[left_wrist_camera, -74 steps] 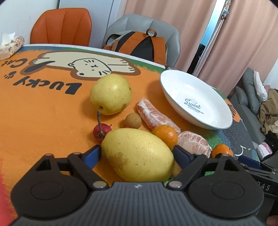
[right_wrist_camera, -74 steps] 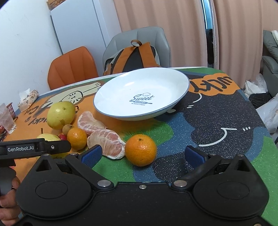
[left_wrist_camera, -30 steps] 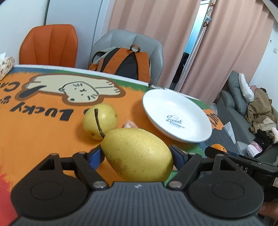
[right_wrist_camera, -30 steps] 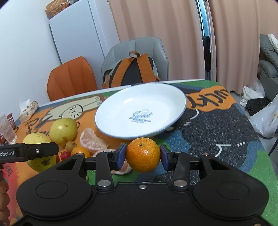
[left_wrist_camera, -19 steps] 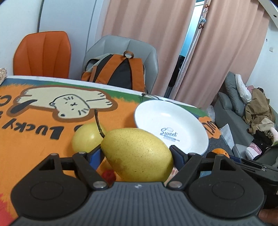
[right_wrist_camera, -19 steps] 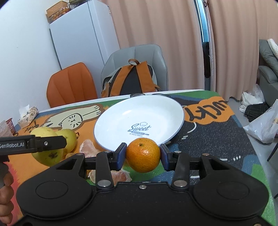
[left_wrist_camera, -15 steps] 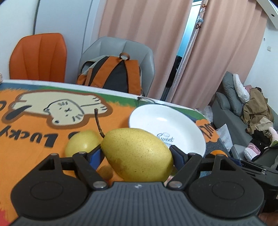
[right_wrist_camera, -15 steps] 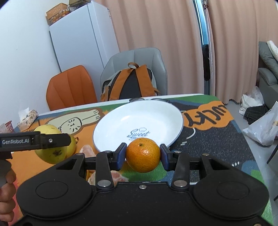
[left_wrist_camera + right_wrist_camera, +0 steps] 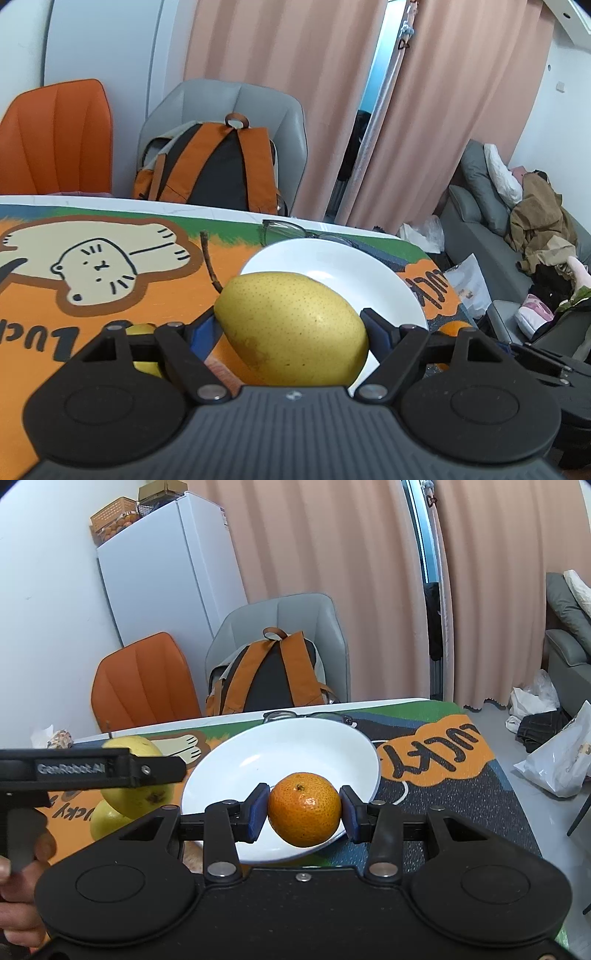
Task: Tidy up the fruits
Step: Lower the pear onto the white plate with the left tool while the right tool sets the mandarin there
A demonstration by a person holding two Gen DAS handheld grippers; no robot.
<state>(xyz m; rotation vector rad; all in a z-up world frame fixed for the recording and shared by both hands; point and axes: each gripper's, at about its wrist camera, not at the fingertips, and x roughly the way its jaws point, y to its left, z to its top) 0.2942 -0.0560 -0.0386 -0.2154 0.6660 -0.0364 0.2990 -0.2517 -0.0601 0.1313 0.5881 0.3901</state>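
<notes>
Two grippers were in use, each closed on one fruit. The left gripper (image 9: 291,326) was clamped on one yellow pear (image 9: 291,328), held sideways with its stem to the left, raised above the tabletop (image 9: 122,321) at the near-left rim of the one white plate (image 9: 332,262). The right gripper (image 9: 303,810) was clamped on one mandarin (image 9: 304,808), held in the air over the near rim of the plate. A second pear (image 9: 105,818) lay on the tabletop left of the plate, below the held one. One pair of glasses (image 9: 306,715) was seen at the far edge, just behind the plate. Two chairs, one orange chair (image 9: 142,681) and one grey chair (image 9: 295,627) bearing one backpack (image 9: 266,681), stood behind that edge.
</notes>
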